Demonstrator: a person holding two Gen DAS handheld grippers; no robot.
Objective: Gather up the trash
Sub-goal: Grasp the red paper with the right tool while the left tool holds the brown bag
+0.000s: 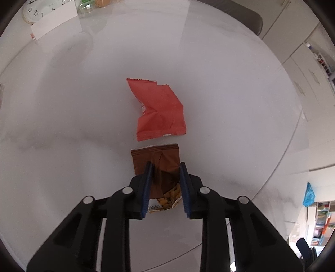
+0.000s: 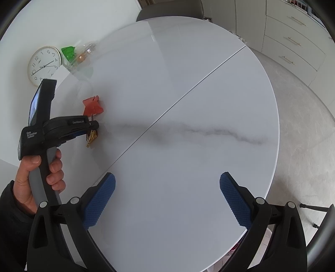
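Left gripper (image 1: 164, 167) pads pinch the brown wrapper (image 1: 156, 159) on the table (image 1: 230, 104), seemingly firm enough to lift. Red wrapper (image 1: 159, 108) just beyond awaits. Right gripper (image 2: 167, 180) gapes wide, empty.

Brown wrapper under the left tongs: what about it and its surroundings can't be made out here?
- Brown wrapper, left wrist view: its near end is covered by the left tongs, the printed code cut off.
- Right wrist view: the tongs' body hides most of it, so the pinch is unseen.
- Red wrapper: print too small to read.
- Clock, left wrist view: cut by the edge, a white card in front.
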